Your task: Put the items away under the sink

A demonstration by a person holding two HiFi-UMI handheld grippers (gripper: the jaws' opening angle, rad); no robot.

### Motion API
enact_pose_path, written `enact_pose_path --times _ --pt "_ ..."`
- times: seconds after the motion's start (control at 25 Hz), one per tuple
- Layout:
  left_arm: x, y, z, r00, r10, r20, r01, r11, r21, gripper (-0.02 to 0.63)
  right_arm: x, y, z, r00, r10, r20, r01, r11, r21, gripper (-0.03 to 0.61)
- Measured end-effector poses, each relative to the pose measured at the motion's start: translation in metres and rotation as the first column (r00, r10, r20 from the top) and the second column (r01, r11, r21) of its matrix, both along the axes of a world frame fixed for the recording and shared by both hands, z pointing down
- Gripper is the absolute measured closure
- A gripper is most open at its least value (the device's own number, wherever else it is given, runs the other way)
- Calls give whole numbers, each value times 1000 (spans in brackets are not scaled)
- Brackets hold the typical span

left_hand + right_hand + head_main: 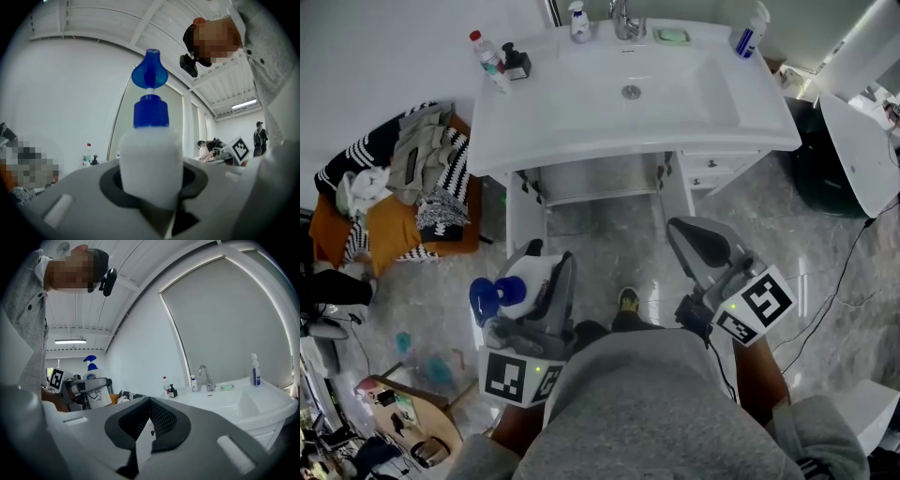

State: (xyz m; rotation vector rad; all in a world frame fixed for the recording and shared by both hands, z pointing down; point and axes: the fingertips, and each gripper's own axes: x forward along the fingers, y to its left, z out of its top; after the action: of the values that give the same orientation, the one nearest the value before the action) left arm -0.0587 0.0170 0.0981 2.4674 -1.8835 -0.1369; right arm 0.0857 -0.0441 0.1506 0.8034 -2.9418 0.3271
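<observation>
- On the left, our left hand-held gripper (540,284) is clamped on the white pump bottle (528,277) with the blue top. The bottle is up in the air in front of the sink, well away from the counter (511,131).
- At the counter's back left corner stand a red-capped bottle (487,58) and a small black pump bottle (517,62). We think they go away later.
- In the middle, the doors (525,225) hang open, so we can see the space under the sink (600,183).
- On the right, our right hand-held gripper (701,246) has its jaws together and holds nothing.
- At the counter's back right corner stands a spray bottle (750,33).
- We think we are carrying the white pump bottle to the cupboard. Next we should go low, reach inside, set it down standing up, and then let go.
</observation>
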Motion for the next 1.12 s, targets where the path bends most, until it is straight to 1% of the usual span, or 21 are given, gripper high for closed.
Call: enact_pose_path --times 0.56,0.84,1.12 --pt "6 8 -8 1000 -4 18 4 1000 11 446 3 5 -1 1000 3 17 -3 1000 -3 580" --pt "4 12 -8 1000 -19 18 19 1000 13 446 -6 6 3 1000 -17 16 17 1000 -4 580" --pt "-1 9 -2 1000 -5 9 5 1000 -1 448 -16 6 3 1000 -21 2 21 1000 2 580"
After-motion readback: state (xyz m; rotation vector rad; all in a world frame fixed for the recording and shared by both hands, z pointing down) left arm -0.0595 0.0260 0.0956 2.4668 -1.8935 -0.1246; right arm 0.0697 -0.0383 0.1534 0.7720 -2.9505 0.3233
